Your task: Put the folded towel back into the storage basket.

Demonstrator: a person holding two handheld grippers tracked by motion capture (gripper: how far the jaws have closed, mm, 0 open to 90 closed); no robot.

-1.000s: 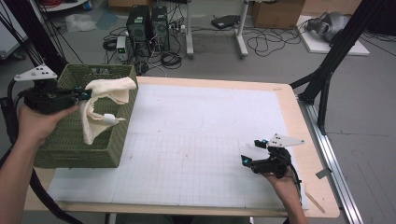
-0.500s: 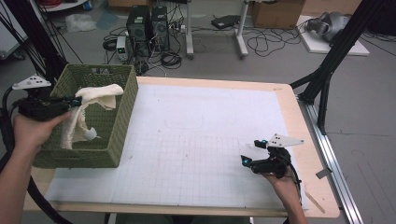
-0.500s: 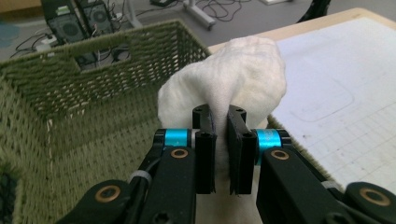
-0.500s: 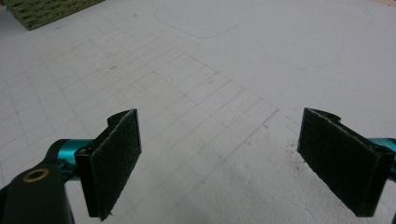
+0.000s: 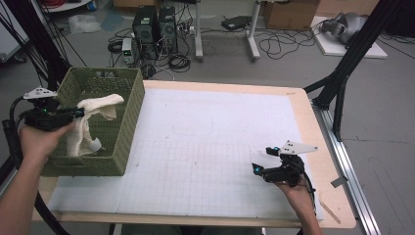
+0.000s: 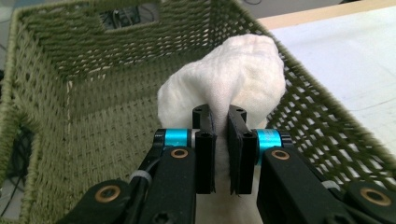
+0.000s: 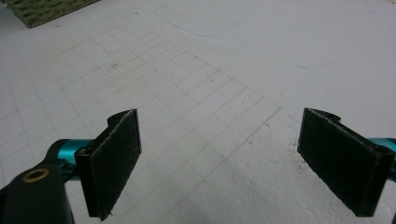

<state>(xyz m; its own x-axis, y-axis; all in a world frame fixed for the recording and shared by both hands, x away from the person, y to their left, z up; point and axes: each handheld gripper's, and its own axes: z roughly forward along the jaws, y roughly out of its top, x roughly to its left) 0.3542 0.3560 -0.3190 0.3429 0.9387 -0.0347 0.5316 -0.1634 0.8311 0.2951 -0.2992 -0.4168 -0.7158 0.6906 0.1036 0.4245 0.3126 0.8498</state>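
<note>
A cream cloth (image 5: 93,117) hangs inside the green woven basket (image 5: 122,147) at the table's left. My left gripper (image 5: 78,113) is shut on the cloth near the basket's left rim. In the left gripper view the black jaws pinch a fold of the cloth (image 6: 243,79), which bulges above my left gripper (image 6: 220,154) over the basket's inside (image 6: 93,107). My right gripper (image 5: 257,169) rests low over the white gridded mat near the front right, held by a hand. Its jaws stand wide apart in the right gripper view, with bare mat under my right gripper (image 7: 219,163).
The white mat (image 5: 210,147) covers most of the wooden table (image 5: 298,98). A black frame leg (image 5: 342,73) stands past the right edge. Computer towers (image 5: 154,24) and cables lie on the floor behind. A corner of the basket (image 7: 46,9) shows far off.
My left gripper has sunk with the cloth, so the cloth now hangs lower inside the basket. The right gripper has kept still.
</note>
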